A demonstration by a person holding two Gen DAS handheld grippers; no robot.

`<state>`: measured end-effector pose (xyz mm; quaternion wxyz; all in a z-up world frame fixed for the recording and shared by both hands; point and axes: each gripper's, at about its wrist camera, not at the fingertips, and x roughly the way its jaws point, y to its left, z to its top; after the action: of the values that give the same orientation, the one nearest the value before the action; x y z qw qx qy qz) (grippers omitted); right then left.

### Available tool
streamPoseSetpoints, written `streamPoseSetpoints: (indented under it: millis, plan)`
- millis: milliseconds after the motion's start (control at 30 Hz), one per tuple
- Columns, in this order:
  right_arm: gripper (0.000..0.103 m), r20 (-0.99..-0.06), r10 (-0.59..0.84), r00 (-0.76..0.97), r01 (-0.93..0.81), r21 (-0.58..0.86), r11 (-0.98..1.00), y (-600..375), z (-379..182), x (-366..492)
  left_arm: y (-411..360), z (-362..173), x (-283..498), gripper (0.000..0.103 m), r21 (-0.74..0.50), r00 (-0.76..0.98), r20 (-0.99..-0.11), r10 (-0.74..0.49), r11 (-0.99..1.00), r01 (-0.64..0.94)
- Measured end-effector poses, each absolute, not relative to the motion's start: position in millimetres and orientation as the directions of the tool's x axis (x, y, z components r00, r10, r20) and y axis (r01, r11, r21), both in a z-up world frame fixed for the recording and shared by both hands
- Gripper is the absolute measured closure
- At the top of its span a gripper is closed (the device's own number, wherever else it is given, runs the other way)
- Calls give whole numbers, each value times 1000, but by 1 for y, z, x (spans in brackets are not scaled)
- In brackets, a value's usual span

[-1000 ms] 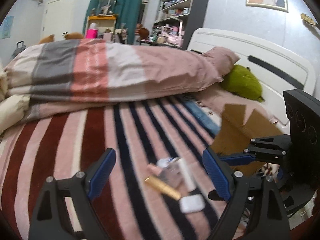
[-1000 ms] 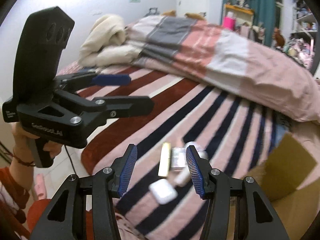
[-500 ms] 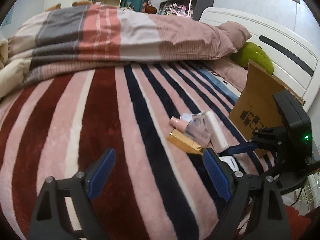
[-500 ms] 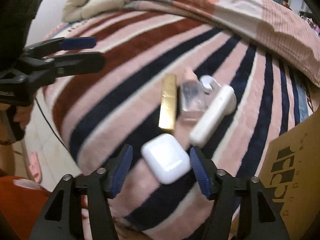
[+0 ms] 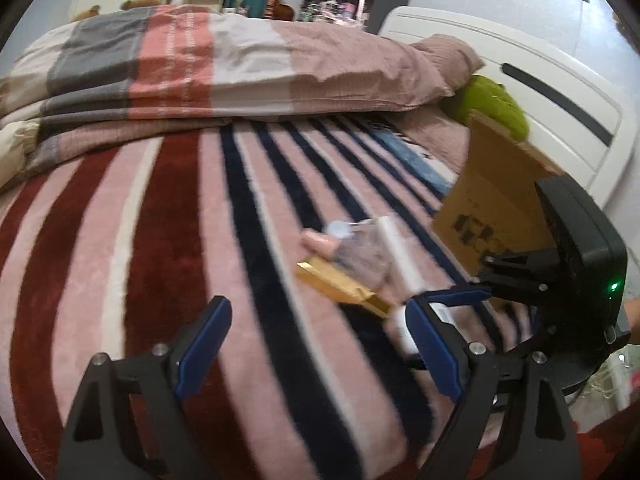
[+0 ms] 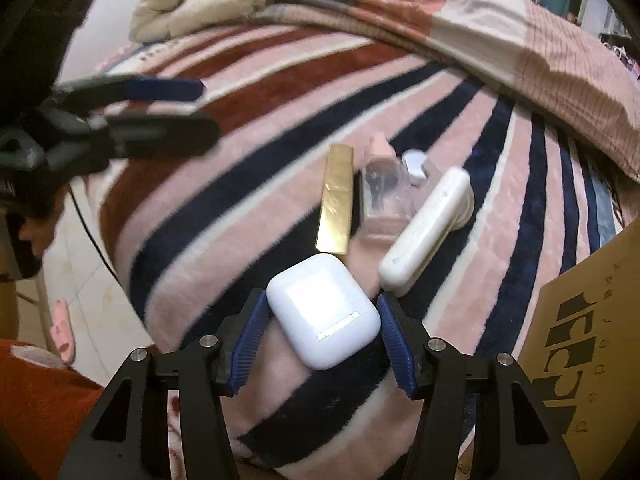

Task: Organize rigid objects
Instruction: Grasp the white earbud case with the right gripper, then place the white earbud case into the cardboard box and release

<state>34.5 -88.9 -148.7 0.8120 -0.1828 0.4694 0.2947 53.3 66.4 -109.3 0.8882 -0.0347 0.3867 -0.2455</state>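
Earbud case (image 6: 323,315) is sitting between the parted pads of the right hand-held gripper (image 6: 320,340), not yet clamped; squeezing its flat sides squarely should prevent slipping, while the left hand-held gripper (image 5: 316,352) is hovering wide open, empty.

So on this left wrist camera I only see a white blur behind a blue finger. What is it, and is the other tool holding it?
Observer: It is a white earbud case, lying flat on the striped blanket. The right tool has a blue pad on each side of it, jaws open.
Operator: What lies near it?
Observer: Just beyond it, side by side: a gold bar, a clear bottle and a long white device.
Operator: Anything beside the bed?
Observer: A pink slipper on the floor.
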Motion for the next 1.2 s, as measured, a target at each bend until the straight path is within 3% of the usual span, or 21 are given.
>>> streamPoseSetpoints:
  millis: [200, 300, 367, 433, 533, 833, 1200]
  plan:
    - [51, -793, 415, 446, -702, -22, 712, -80, -103, 17, 40, -76, 53, 20, -356, 515, -624, -588, 801, 482]
    - [51, -738, 455, 498, -717, -55, 695, -81, -75, 10, 31, -57, 58, 40, -420, 482, -594, -644, 760, 496]
    - [51, -701, 469, 538, -715, -85, 693, -85, -59, 7, 19, -40, 59, 45, -418, 486, -578, -656, 749, 514]
    - [51, -670, 475, 570, -707, -105, 700, -92, -46, 6, 7, -27, 59, 61, -412, 488, -568, -663, 742, 529]
    - [51, -620, 486, 616, -686, -119, 718, -110, -28, 7, -19, -10, 64, 69, -425, 464, -560, -686, 719, 550]
    - [51, -536, 449, 715, -591, -119, 798, -189, -1, 17, -108, 21, 87, 69, -344, 429, -598, -677, 700, 626]
    - [51, -571, 355, 740, -485, -87, 870, -264, -6, 41, -183, 12, 122, 69, -365, 319, -638, -701, 640, 677]
